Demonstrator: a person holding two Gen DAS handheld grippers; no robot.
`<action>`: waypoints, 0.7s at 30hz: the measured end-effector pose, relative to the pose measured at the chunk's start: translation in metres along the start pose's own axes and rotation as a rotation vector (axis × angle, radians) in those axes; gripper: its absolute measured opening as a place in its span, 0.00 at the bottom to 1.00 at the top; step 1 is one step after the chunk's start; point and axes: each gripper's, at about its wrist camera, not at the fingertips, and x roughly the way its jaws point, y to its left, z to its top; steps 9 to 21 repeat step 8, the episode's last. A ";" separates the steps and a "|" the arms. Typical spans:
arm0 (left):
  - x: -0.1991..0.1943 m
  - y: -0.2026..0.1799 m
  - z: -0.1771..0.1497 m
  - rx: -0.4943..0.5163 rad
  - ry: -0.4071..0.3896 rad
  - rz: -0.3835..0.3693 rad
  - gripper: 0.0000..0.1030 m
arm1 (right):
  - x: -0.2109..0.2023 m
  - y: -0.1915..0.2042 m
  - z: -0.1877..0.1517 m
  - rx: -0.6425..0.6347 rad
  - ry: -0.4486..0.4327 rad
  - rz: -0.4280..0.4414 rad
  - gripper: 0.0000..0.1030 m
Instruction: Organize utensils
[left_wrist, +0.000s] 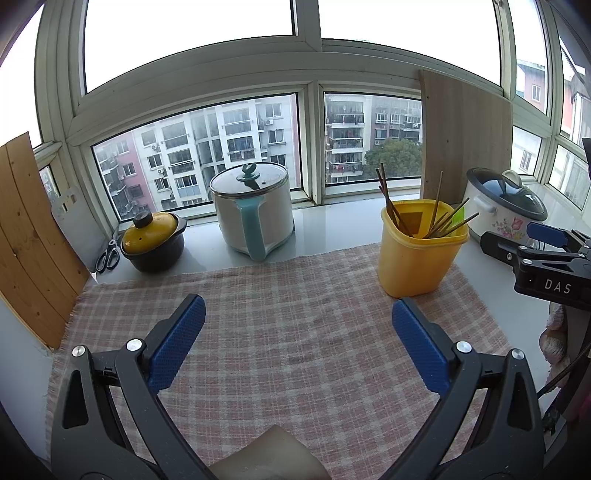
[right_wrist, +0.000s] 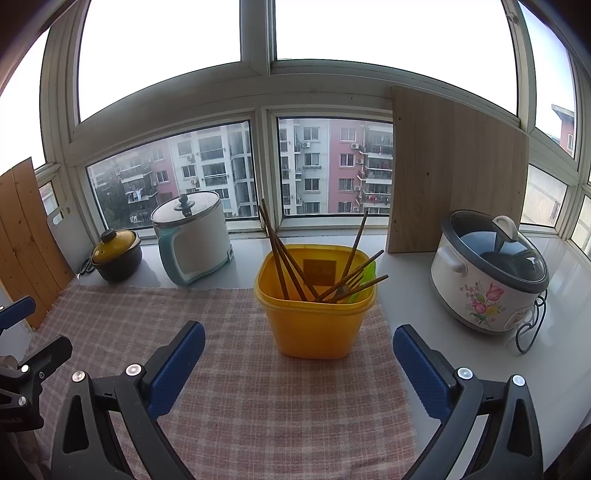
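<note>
One yellow bin, three cooking pots, two boards, one scissors, one checked cloth.

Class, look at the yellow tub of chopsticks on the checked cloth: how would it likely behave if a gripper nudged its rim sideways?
The yellow tub looks like thin plastic, so probably light and easy to shift. It narrows toward its base, and the chopsticks lean well above the rim, so it may tip rather than slide. The checked cloth beneath might bunch up.

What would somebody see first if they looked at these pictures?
Probably the bright yellow tub on the checked cloth, with brown chopsticks sticking out. Next, the flowery cooker to its right, and the big window with tall buildings behind.
</note>
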 end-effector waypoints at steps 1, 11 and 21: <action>0.000 0.000 0.000 -0.001 0.000 0.000 1.00 | 0.000 0.000 0.000 0.000 0.000 0.001 1.00; 0.002 0.002 -0.002 -0.001 0.006 0.003 1.00 | 0.001 0.000 -0.001 0.000 0.002 0.000 1.00; 0.002 0.002 -0.002 -0.001 0.006 0.003 1.00 | 0.001 0.000 -0.001 0.000 0.002 0.000 1.00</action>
